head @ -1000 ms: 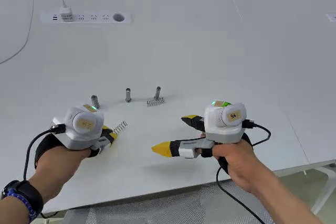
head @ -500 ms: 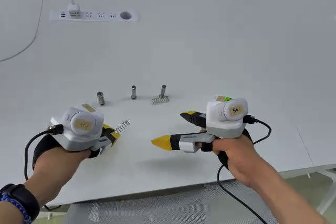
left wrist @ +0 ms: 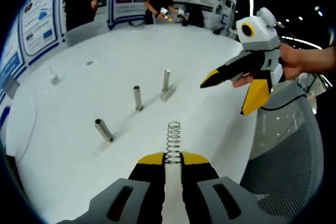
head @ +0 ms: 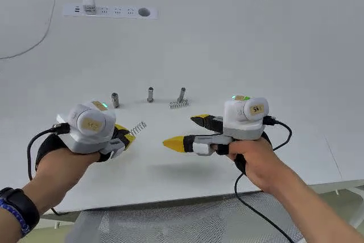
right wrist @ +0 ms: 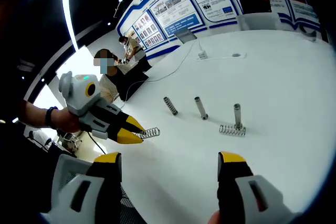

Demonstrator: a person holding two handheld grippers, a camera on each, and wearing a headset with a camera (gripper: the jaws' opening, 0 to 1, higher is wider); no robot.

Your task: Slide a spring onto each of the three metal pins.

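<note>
White bench [head: 227,55]; left tongs [left wrist: 172,157] pinch a spring [left wrist: 173,137], right tongs [right wrist: 170,158] gape empty; gripper views catch posters [right wrist: 178,11], probably.

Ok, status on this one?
Left hand-held gripper shut on spring. Right hand-held gripper open. Left pin loaded, middle pin and right pin bare, loose spring beside right pin.

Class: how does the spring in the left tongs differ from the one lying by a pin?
The gripped spring is clamped at one end in the left tongs, jutting above the table; the lying spring is free, flat on the table by the right-hand pin. Both are metal coils, on no pin.
</note>
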